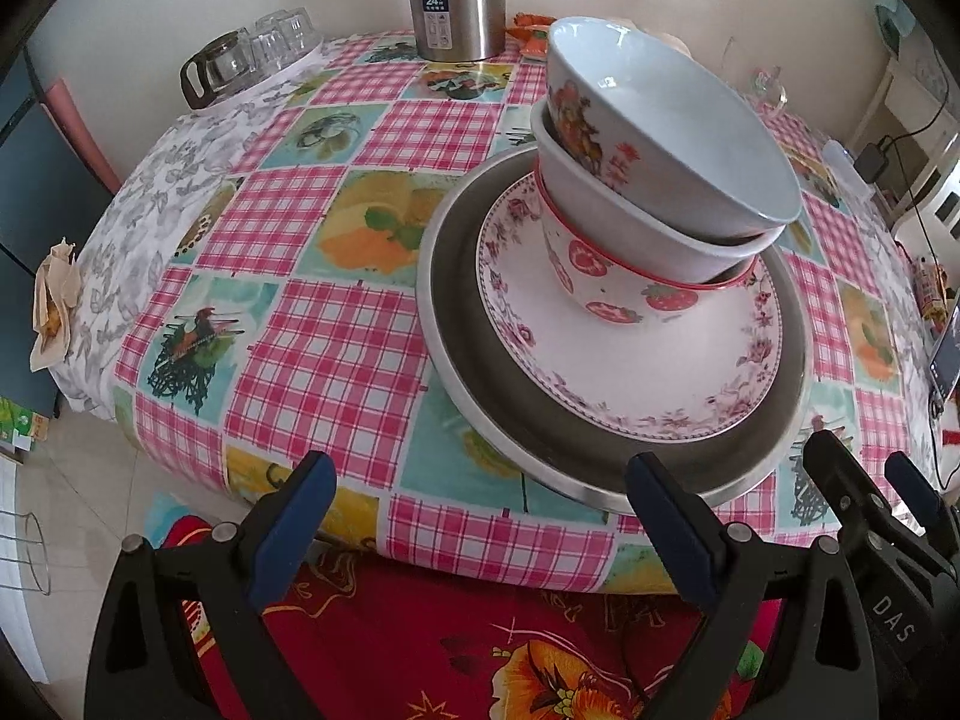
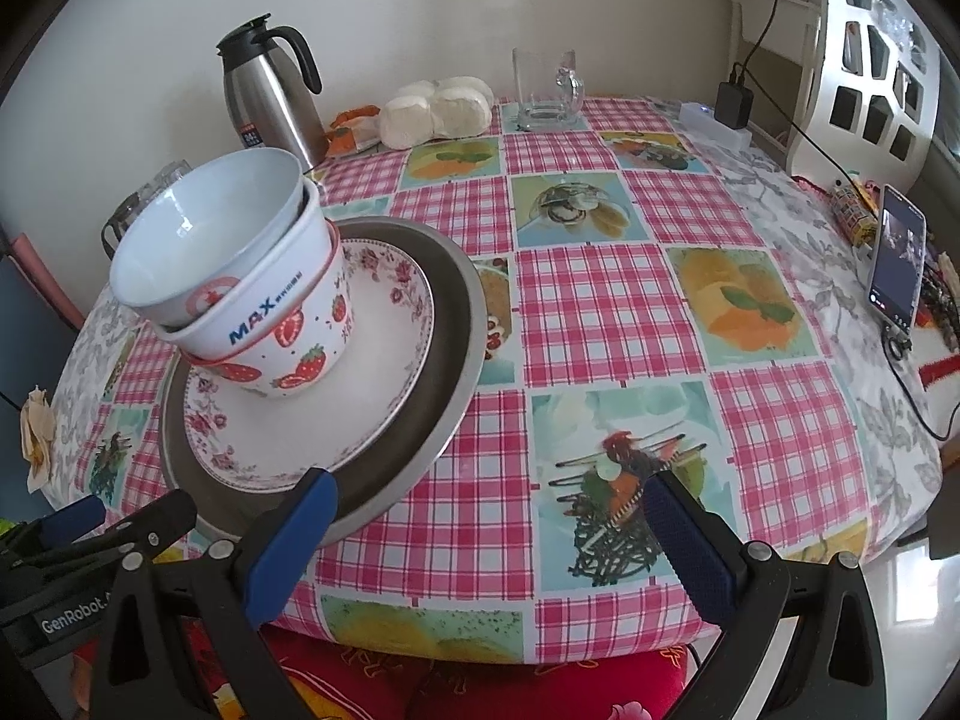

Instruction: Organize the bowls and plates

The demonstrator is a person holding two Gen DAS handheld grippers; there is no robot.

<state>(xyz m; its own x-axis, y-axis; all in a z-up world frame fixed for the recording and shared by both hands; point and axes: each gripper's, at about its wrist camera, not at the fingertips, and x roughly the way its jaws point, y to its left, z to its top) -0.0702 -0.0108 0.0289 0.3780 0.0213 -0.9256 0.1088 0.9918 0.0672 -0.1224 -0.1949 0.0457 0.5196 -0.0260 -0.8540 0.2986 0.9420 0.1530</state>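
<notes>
Your left gripper point(image 1: 480, 498) is spread wide with nothing between its blue pads, held just off the near edge of the table, its right finger in front of the metal tray's rim. Your right gripper point(image 2: 492, 510) is likewise released and empty, hovering over the near edge beside the tray.

The round table point(image 2: 600, 312) wears a pink checked cloth with fruit panels. On its near-left part, as the right wrist view has it, sits the wide metal tray point(image 2: 456, 360). Inside the tray lies a white plate with a pink floral border point(image 1: 630, 372). On that plate stands a strawberry-printed bowl point(image 2: 300, 354), with a white bowl marked "MAX" point(image 2: 264, 318) nested in it, and a pale bowl with a red and gold motif point(image 1: 660, 138) nested on top, tilted.

Toward the wall stand a steel thermos jug point(image 2: 264, 102), a clear glass mug point(image 2: 546, 90), and white buns point(image 2: 438, 108). A phone point(image 2: 897, 264) is propped at the right edge.
</notes>
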